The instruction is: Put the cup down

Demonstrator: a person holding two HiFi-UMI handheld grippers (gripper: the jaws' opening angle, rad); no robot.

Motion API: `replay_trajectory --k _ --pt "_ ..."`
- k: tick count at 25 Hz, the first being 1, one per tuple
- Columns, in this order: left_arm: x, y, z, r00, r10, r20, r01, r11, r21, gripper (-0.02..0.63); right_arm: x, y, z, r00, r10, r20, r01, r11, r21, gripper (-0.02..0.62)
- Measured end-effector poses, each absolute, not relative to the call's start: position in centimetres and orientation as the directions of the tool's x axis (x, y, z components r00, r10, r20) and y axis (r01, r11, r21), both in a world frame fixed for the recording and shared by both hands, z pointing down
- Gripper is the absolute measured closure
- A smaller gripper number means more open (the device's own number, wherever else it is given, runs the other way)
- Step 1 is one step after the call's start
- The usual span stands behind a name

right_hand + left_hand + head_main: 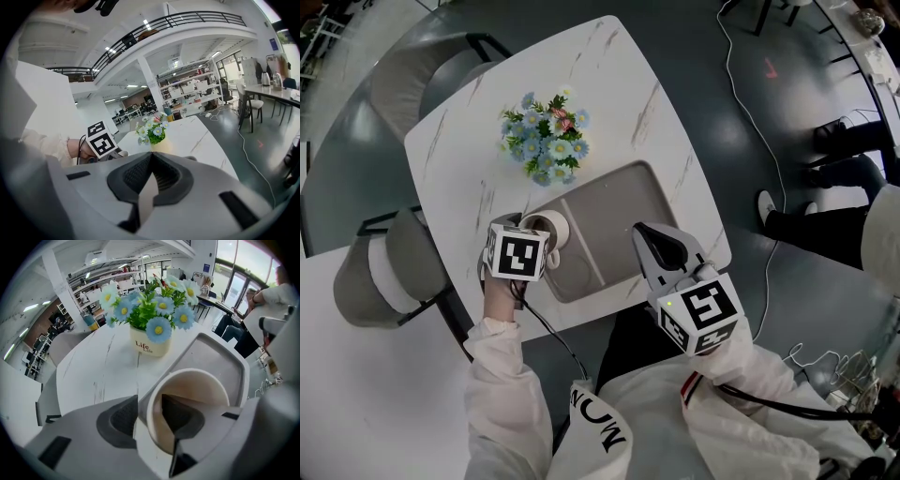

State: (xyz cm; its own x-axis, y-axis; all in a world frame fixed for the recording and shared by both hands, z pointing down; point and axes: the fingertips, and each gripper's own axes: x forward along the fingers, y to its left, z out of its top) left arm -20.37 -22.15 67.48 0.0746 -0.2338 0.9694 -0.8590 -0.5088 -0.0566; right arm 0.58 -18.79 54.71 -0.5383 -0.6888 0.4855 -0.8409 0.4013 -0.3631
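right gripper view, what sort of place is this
Probably a large open-plan office or lab hall: a railed mezzanine runs overhead, storage shelves stand at the back, and a long table with a chair is at the right.

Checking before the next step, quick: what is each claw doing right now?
Left claw: open, with the cup wall between its jaws, not pinched.
Right claw: closed, empty.
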Motion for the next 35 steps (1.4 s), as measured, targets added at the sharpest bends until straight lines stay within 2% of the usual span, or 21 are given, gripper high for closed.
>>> replay_trajectory --k 19,35 --pt "-19.6 -21.6 62.7 0.15 -0.322 0.935 -0.887 -0.461 -0.017 0.462 -0.1 -16.9 52.1 -0.546 -0.703 0.456 -0.836 0.426 -0.346 0.591" --pt "-19.6 -15.8 53.3 0.211 -0.536 0.817 -0.929 -0.37 -0.003 0.468 -1.3 -13.0 44.8 -0.601 -0.728 0.328 -0.798 0.53 -0.287 0.591"
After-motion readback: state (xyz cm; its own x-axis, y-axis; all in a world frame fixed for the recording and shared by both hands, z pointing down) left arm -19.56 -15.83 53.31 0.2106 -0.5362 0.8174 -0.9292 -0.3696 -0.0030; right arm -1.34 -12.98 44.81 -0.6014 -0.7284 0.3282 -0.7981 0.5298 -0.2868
